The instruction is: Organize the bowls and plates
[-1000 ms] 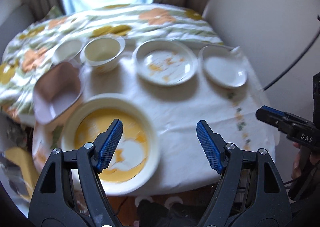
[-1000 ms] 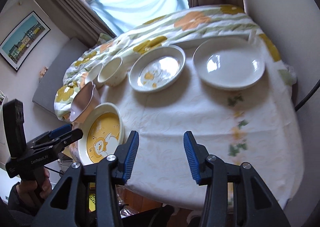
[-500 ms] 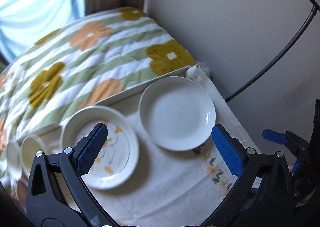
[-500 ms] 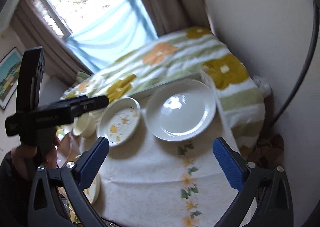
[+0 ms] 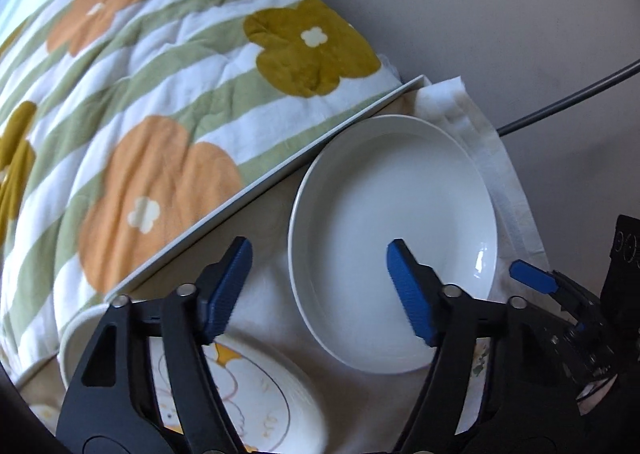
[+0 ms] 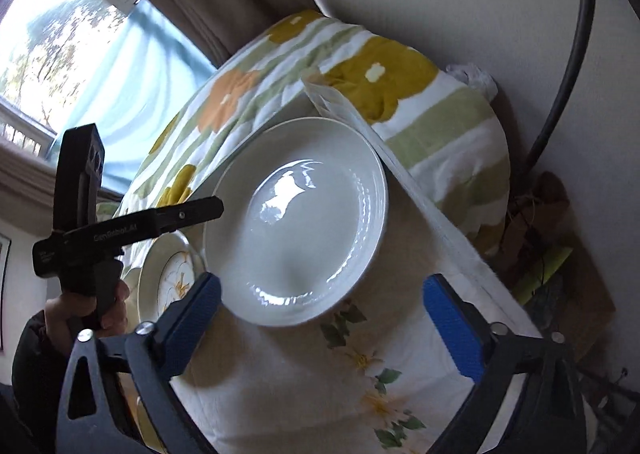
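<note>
A plain white plate [image 5: 394, 238] lies on the cloth-covered table near its far right corner; it also shows in the right wrist view [image 6: 298, 222]. My left gripper [image 5: 320, 286] is open, its jaws straddling the plate's left rim from just above. My right gripper [image 6: 322, 328] is open wide at the plate's near edge, and its blue fingertip [image 5: 532, 279] shows at the plate's right. A patterned yellow-and-white plate [image 5: 240, 386] lies left of the white one, also in the right wrist view [image 6: 172, 274], partly hidden by my left gripper.
A flowered blanket [image 5: 160, 94] lies heaped behind the table's raised far edge [image 5: 260, 190]. A wall [image 5: 480, 14] and a dark cable [image 6: 568, 66] stand to the right. The floral tablecloth [image 6: 360, 382] drops off at the near edge. A window [image 6: 60, 54] is far left.
Both grippers have swung right and moved in close to the white plate. The bowls and large yellow plate on the left have left view. The left jaws have narrowed somewhat.
</note>
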Demonstrator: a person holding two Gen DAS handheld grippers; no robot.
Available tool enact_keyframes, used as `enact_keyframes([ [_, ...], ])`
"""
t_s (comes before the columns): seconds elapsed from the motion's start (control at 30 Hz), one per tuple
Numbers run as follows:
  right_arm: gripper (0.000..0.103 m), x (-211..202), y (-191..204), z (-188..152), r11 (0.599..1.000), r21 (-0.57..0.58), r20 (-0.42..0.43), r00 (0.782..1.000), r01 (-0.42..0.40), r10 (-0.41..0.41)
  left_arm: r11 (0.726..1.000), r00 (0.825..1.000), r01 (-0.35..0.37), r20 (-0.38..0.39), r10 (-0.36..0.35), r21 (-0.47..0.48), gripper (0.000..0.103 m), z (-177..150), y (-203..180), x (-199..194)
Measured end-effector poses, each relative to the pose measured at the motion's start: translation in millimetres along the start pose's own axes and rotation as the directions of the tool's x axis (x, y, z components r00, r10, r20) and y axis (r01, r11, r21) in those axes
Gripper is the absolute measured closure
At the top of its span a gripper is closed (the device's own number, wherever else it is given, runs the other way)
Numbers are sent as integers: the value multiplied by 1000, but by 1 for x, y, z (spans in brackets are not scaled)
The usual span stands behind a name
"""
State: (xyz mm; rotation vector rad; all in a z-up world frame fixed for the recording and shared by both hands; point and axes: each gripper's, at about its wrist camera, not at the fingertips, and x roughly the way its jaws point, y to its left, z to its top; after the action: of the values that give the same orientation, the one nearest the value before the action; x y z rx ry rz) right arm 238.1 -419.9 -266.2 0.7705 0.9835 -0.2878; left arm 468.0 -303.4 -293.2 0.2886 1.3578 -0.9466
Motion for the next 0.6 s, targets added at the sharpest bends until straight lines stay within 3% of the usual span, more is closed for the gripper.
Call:
enact_keyframes([
  [0.1, 31, 13, -2, 1, 1000, 25, -6, 1000, 12, -12, 1000, 1000, 15, -24, -15, 7, 54, 5, 6, 11],
  [0.17, 44, 20, -3, 1, 998, 45, -7, 999, 41, -41, 1000, 999, 26, -30, -26, 16, 56, 8, 8, 15],
  [0.27, 56, 25, -9, -1, 994, 92, -4, 999, 53, -53, 999, 999, 27, -30, -25, 41, 66, 13, 8, 17],
  [0.33, 66, 26, -13, -2, 990, 121, 9, 997, 70, -72, 999, 999, 24, -31, -23, 48, 84, 15, 7, 19],
  [0.47, 86, 29, -17, 1, 985, 152, 18, 996, 85, -89, 997, 999, -12, -29, 14, 81, 90, 15, 6, 22],
  [0.6, 88, 30, -18, 3, 982, 165, 24, 995, 92, -97, 996, 999, -18, -26, 21, 92, 90, 15, 5, 22],
])
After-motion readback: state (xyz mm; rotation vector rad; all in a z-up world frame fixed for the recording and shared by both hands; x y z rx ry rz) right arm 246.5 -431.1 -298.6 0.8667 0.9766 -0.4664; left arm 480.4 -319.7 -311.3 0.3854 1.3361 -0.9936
